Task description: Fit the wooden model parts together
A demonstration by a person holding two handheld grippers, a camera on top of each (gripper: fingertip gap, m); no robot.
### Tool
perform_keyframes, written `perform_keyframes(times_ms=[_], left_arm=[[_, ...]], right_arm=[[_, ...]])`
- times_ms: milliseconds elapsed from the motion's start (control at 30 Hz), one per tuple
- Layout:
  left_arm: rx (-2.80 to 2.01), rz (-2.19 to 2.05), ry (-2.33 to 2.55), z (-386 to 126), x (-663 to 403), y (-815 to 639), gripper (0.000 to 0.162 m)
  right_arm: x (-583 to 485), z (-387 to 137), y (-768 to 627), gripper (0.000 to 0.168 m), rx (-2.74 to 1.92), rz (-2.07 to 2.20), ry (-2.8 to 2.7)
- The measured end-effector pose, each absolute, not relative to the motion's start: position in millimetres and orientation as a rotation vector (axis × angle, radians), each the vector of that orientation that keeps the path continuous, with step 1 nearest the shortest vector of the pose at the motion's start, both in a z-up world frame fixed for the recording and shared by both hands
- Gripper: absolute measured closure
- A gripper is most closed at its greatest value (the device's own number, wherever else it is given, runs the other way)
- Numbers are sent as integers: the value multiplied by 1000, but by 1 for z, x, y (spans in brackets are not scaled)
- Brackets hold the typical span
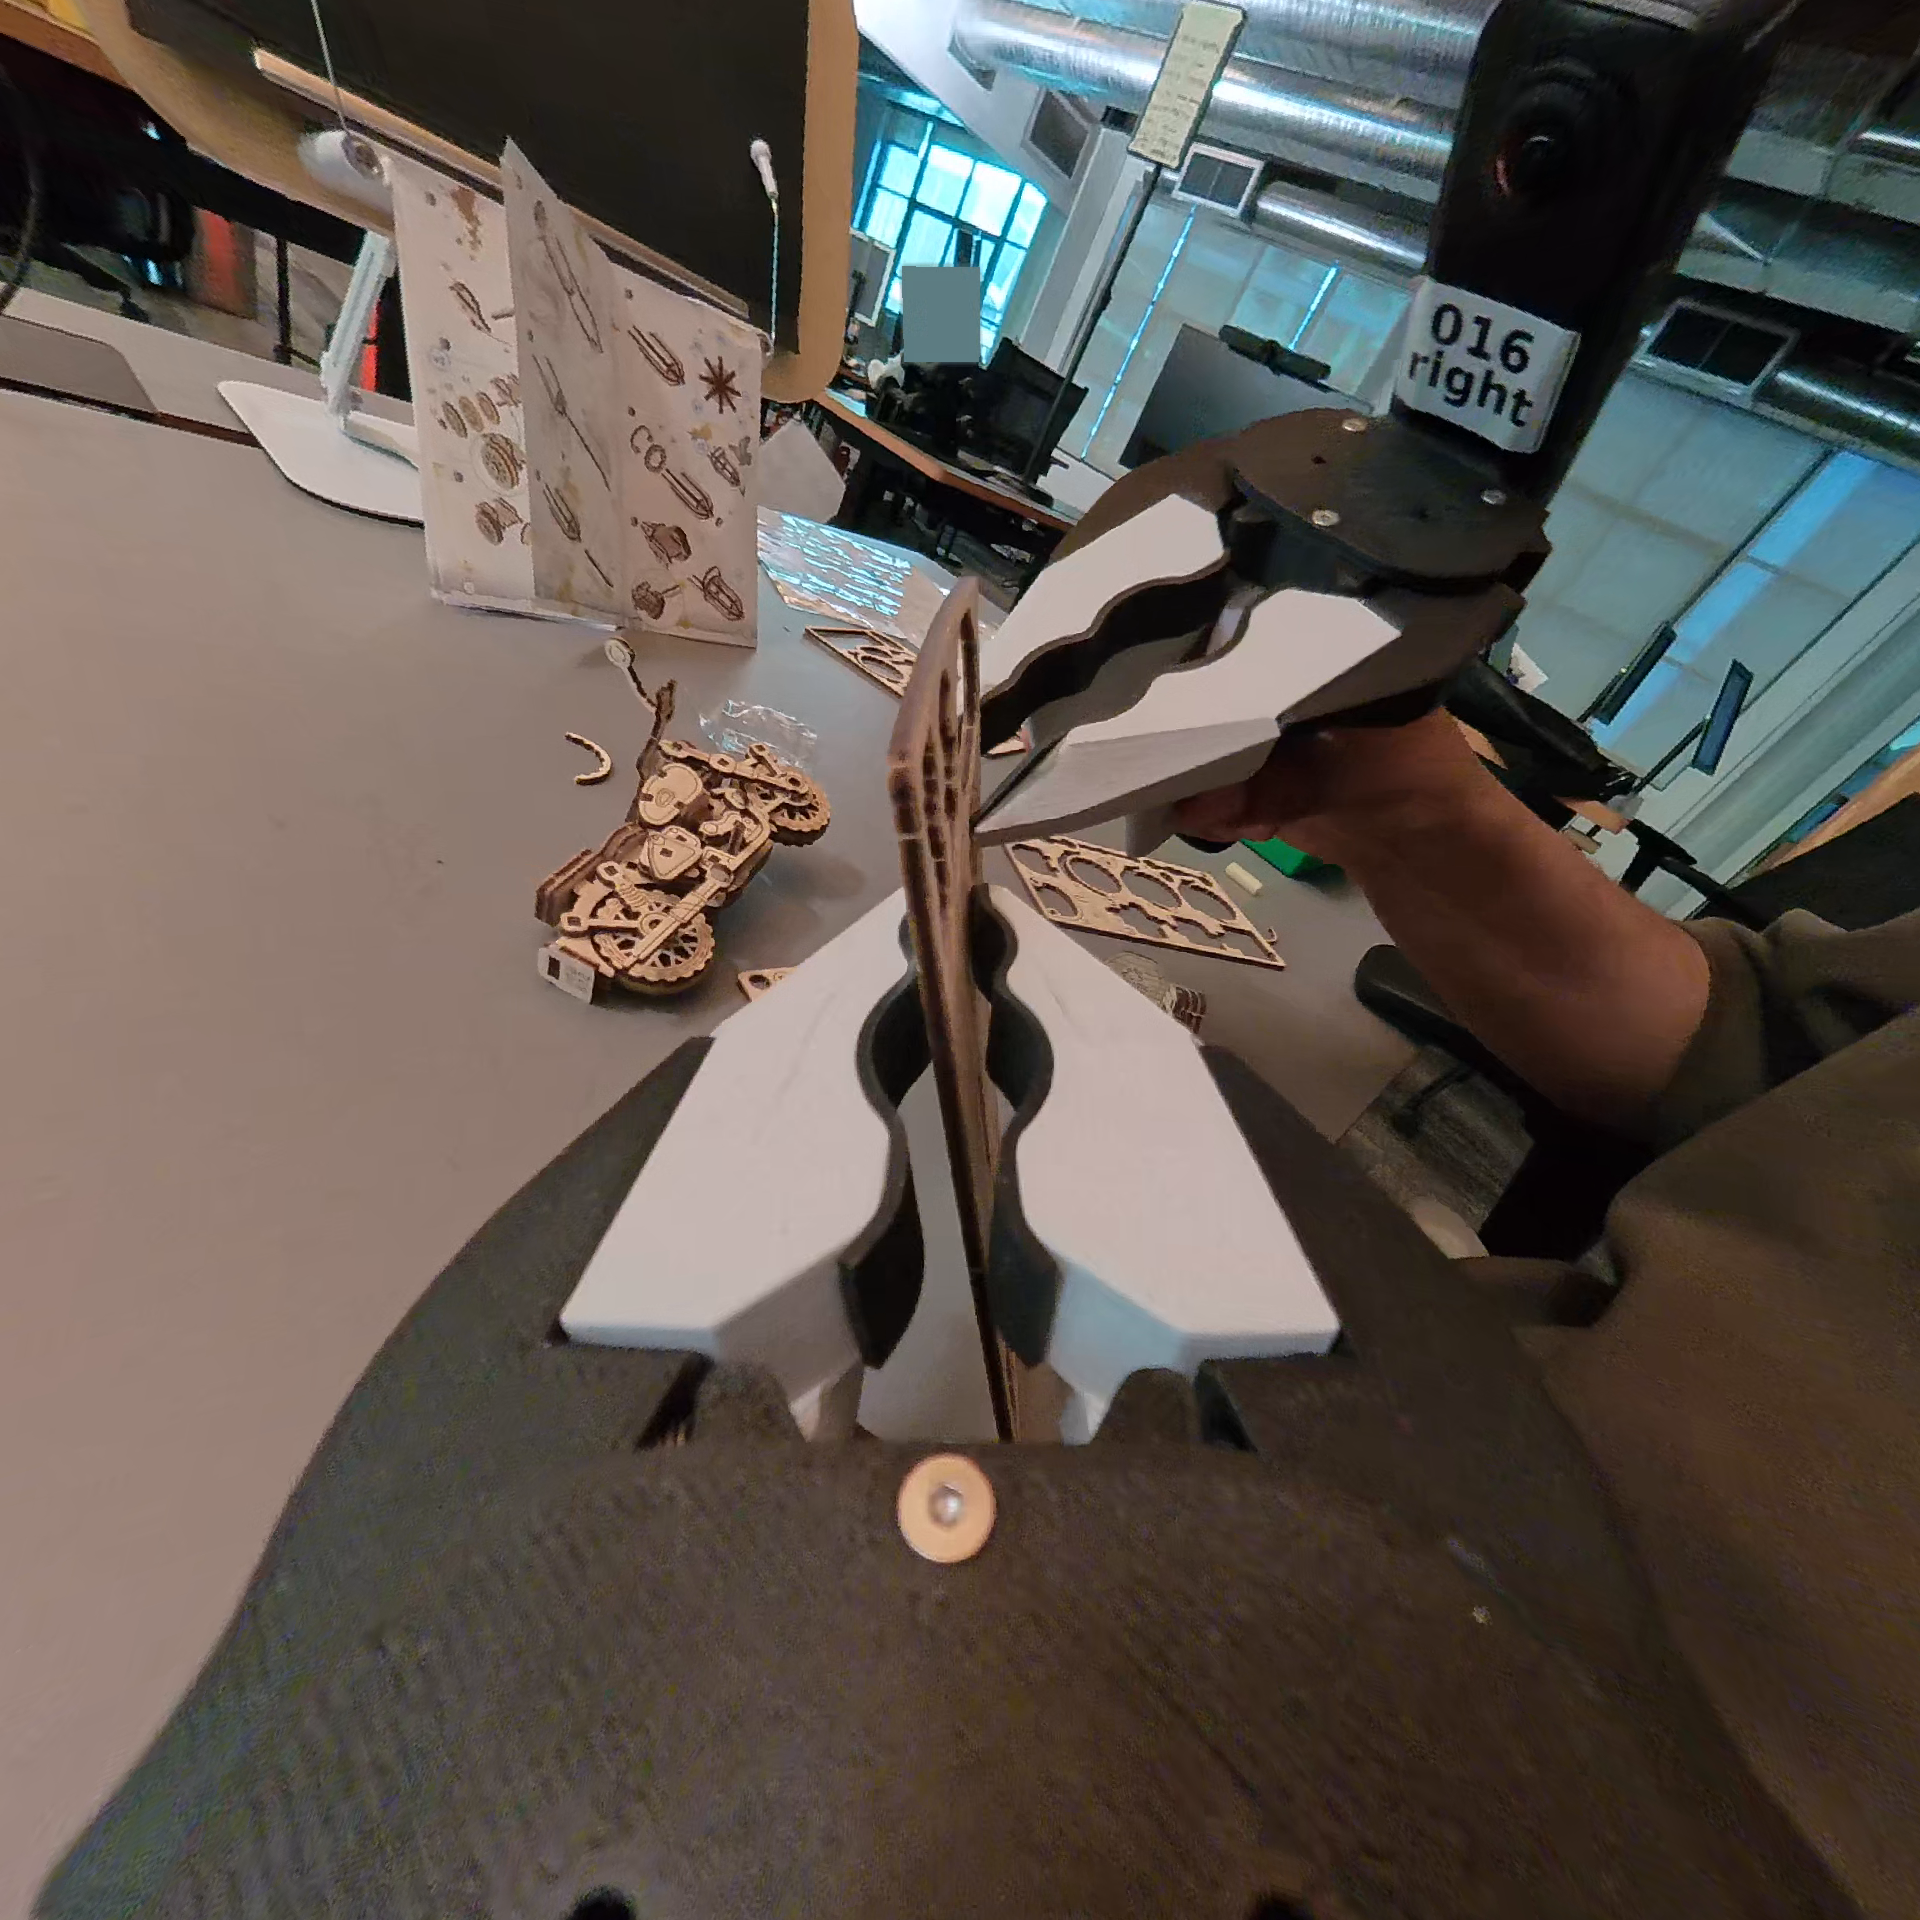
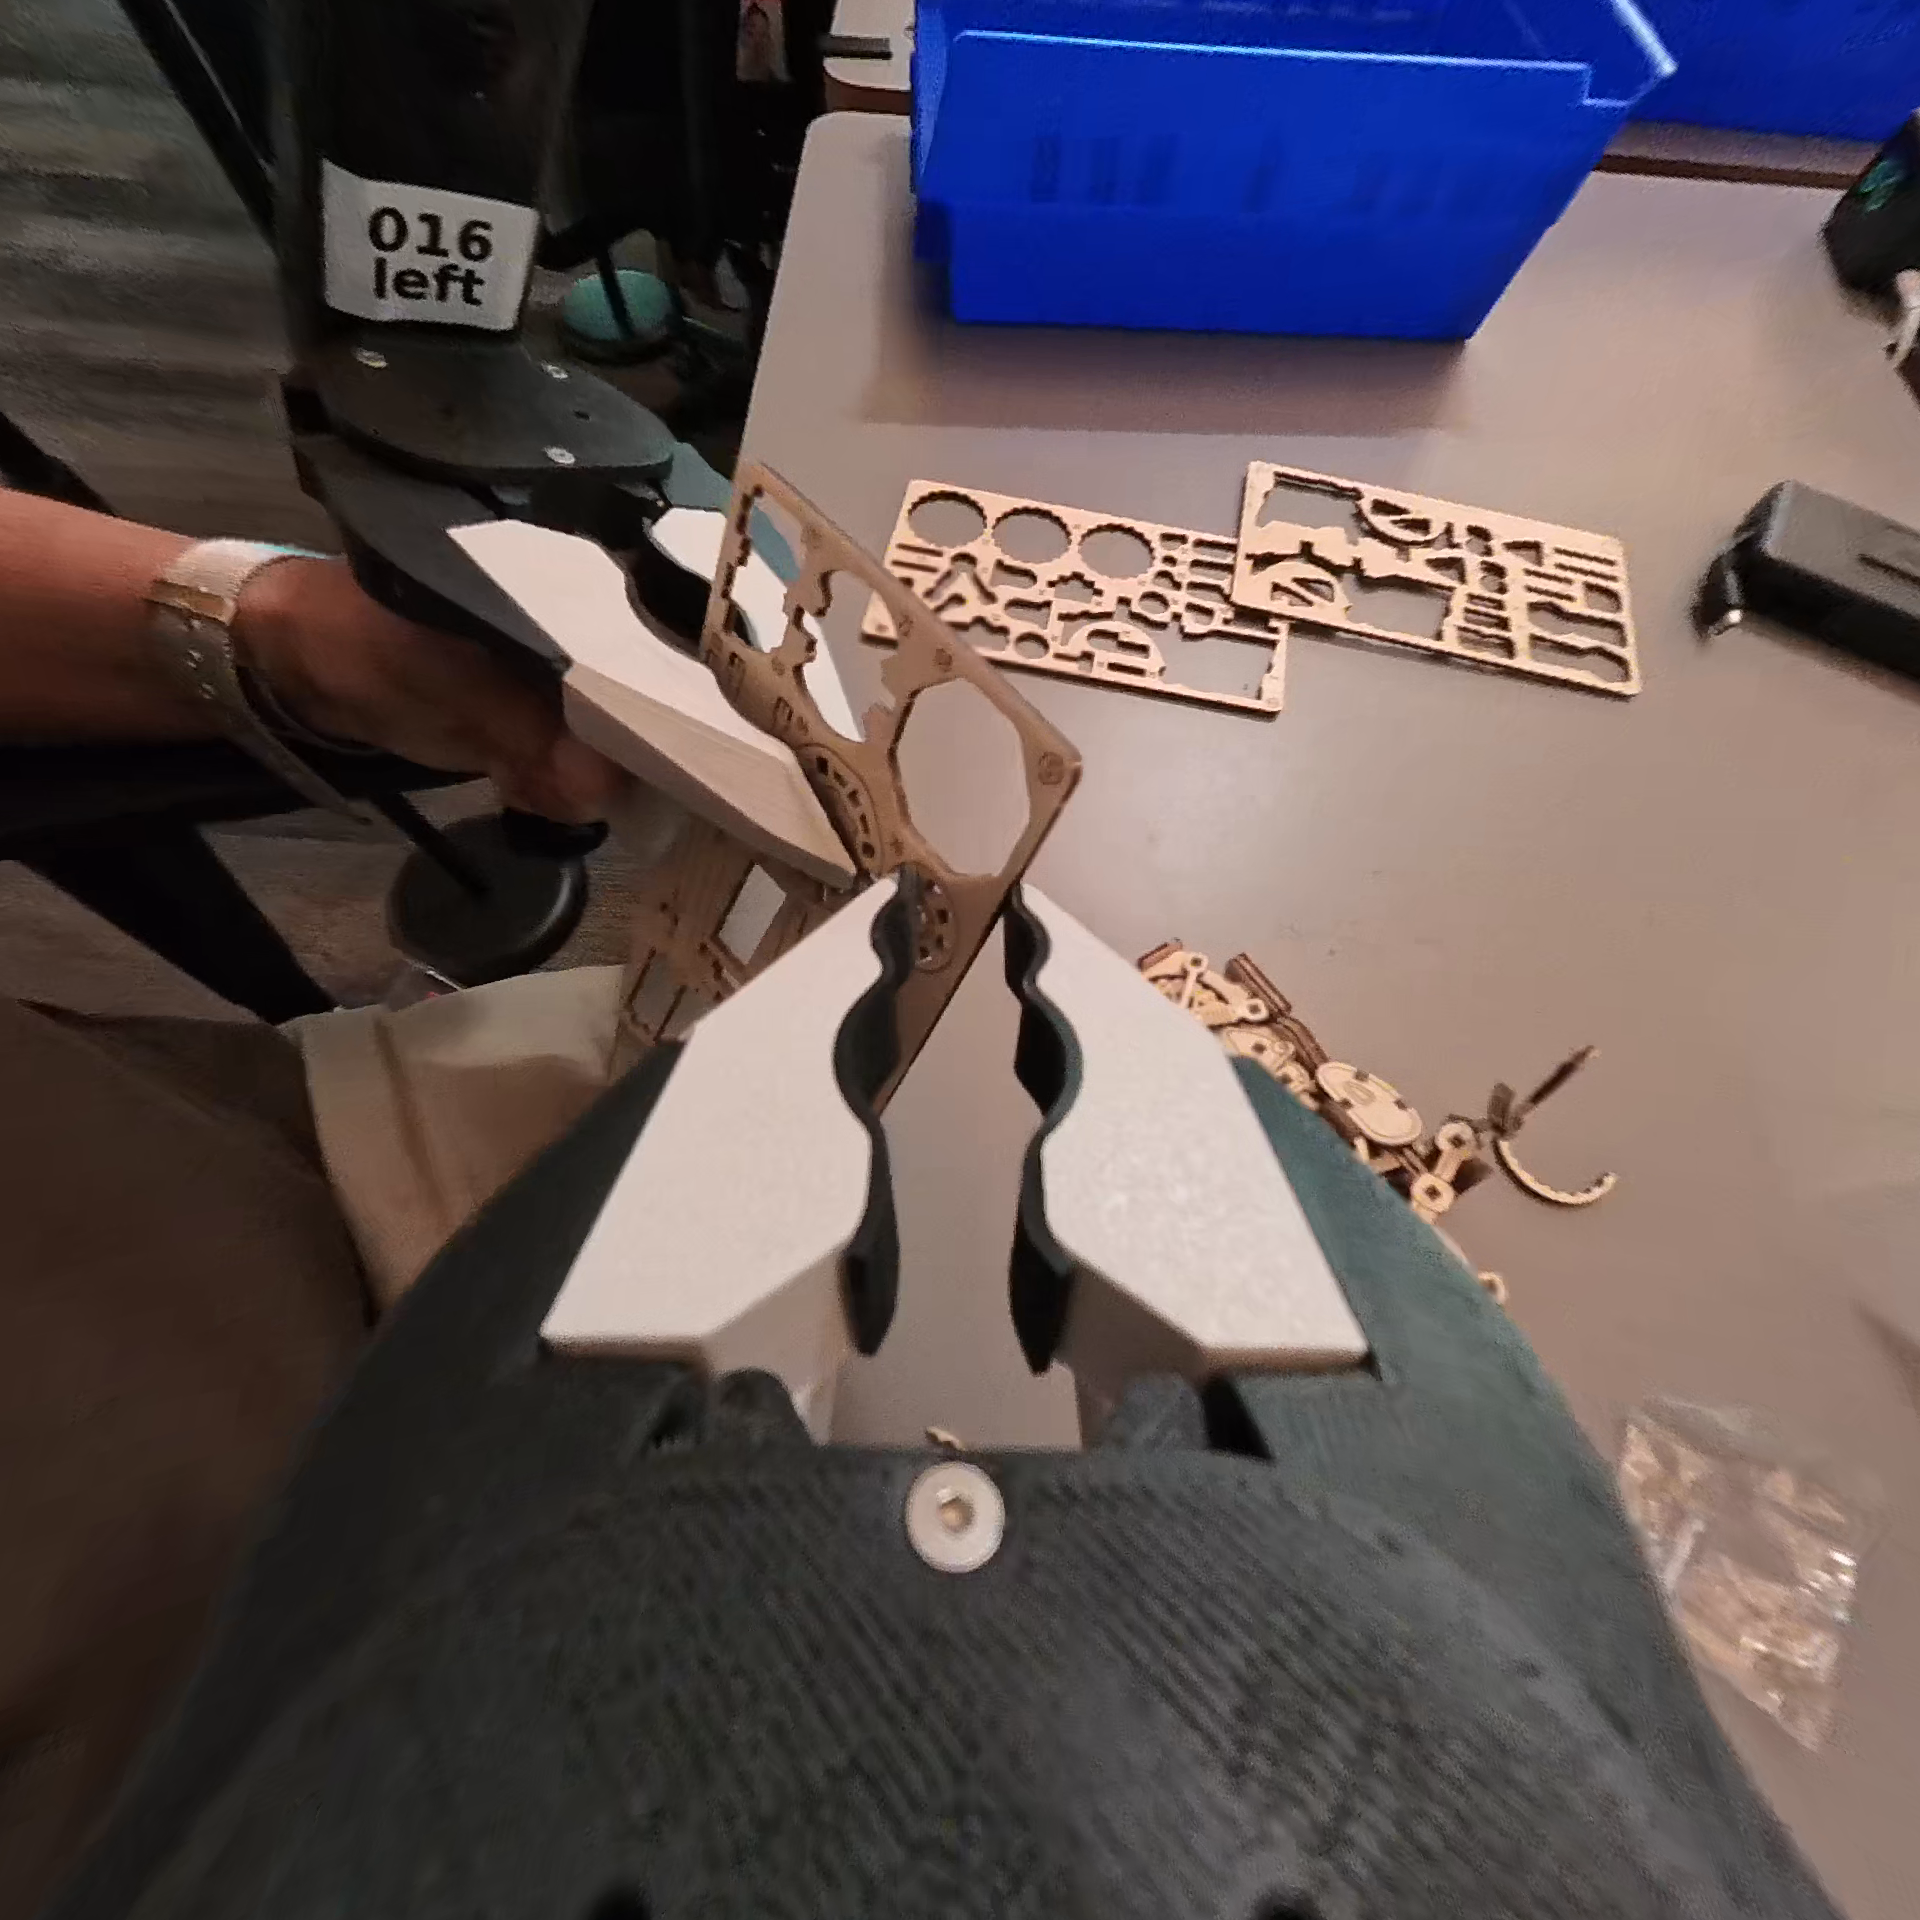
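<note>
My left gripper [image 1: 945, 914] is shut on a thin laser-cut wooden parts sheet [image 1: 940, 790] and holds it edge-on above the grey table [image 1: 260, 831]. The right wrist view shows the sheet's face [image 2: 1051, 771], with large cut-out holes and a ring-shaped part near its lower corner. My right gripper [image 2: 945, 899] is narrowly open, its tips at that corner of the sheet; it also shows in the left wrist view [image 1: 982, 769], coming from the right. A partly built wooden motorcycle model [image 1: 665, 873] lies on the table, also seen in the right wrist view [image 2: 1351, 1091].
Two more punched-out wooden sheets [image 2: 1081, 603] [image 2: 1434, 582] lie flat on the table. A blue bin [image 2: 1247, 187] stands at the far edge. An instruction leaflet [image 1: 582, 436] stands upright. A clear plastic bag [image 2: 1745, 1558] and a black device [image 2: 1829, 582] lie to the right. The tips of both grippers are at nearly the same place.
</note>
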State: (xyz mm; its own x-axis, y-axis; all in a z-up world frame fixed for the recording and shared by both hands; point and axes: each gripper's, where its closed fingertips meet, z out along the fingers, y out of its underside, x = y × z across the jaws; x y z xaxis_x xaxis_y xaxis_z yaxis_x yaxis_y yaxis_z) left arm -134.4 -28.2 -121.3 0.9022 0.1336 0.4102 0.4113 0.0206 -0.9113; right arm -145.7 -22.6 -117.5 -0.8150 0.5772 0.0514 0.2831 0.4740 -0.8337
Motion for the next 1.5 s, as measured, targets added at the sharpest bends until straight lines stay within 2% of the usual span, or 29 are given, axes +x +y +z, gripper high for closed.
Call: perform_keyframes(times_ms=[200, 367, 700, 800, 867, 900, 967, 1000, 1100, 1133, 1300, 1500], left_arm=[[-1597, -184, -443, -129, -134, -25, 160], [-1500, -235, -472, -112, -141, -31, 162], [-1275, -420, -555, -94, -158, -52, 162], [-1106, -523, -578, -79, -168, -69, 162], [-1056, -562, -574, -75, -168, -74, 162], [-1044, -580, -564, -73, -167, -74, 162], [-1015, -594, -542, -68, -162, -73, 162], [-1010, -583, -546, -67, -163, -73, 156], [-1069, -448, -607, -73, -173, -73, 114], [-1100, -389, -616, -76, -176, -74, 109], [-1320, -102, -631, -96, -183, -71, 109], [-1654, 162, -583, -140, -179, -50, 113]], right_arm=[[-156, -127, -16, 157, -632, 1023, -2308], [-155, -106, -18, 160, -712, 1193, -2286], [-150, -77, -10, 149, -794, 1561, -2227], [-142, -89, -25, 132, -871, 1690, -2332], [-133, -99, -38, 128, -881, 1757, -2416], [-131, -102, -44, 135, -889, 1786, -2442], [-128, -106, -48, 163, -896, 1834, -2465], [-127, -103, -48, 166, -914, 1880, -2459], [-135, -77, -24, 167, -999, 2019, -2324], [-139, -65, -8, 167, -1020, 2040, -2247], [-147, -23, 106, 168, -1162, 1935, -1880], [-119, -69, 261, 167, -1518, 1510, -1526]])
